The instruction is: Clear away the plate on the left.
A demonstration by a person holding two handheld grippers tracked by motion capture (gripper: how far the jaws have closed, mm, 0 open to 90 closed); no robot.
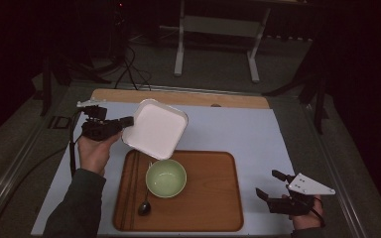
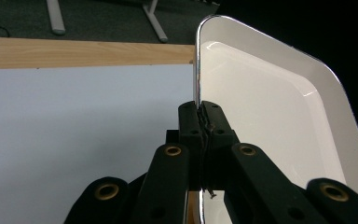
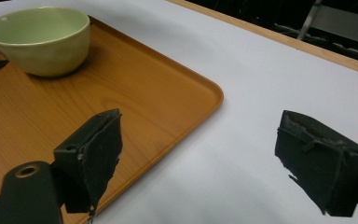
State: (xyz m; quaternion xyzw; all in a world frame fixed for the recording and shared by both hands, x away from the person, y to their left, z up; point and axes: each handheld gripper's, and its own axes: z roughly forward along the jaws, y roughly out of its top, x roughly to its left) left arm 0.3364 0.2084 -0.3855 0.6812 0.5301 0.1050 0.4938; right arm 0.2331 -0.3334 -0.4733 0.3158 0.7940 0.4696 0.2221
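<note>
White and glossy, the square dish [image 2: 279,116] stood on edge between the jaws of the left gripper [image 2: 200,122], which were pinched tight on its rim; its hollow side lay to the right of those jaws in the left gripper view, with bare pale table cover [image 2: 74,135] to their left. The high view added what that close look could not: the dish [image 1: 155,129] was lifted clear of the table and tilted, its underside facing the camera, hanging just beyond the far left corner of the wooden tray [image 1: 208,198], with the left gripper [image 1: 125,123] at its left edge.

The right gripper [image 3: 214,158] had its jaws spread wide with nothing between them. Ahead of its left jaw lay the tray's near corner [image 3: 168,107] and, farther on, the green bowl [image 3: 39,39]. From above, that gripper [image 1: 270,184] sat low, well to the right of the tray, apart from it. The high view also showed the bowl [image 1: 166,177] on the tray, a dark spoon [image 1: 144,207] and chopsticks [image 1: 129,191] beside it.

The cover lay on a wooden tabletop [image 1: 178,96]; beyond were dim grey floor, cables [image 1: 129,69] and a pale stand [image 1: 218,29].
</note>
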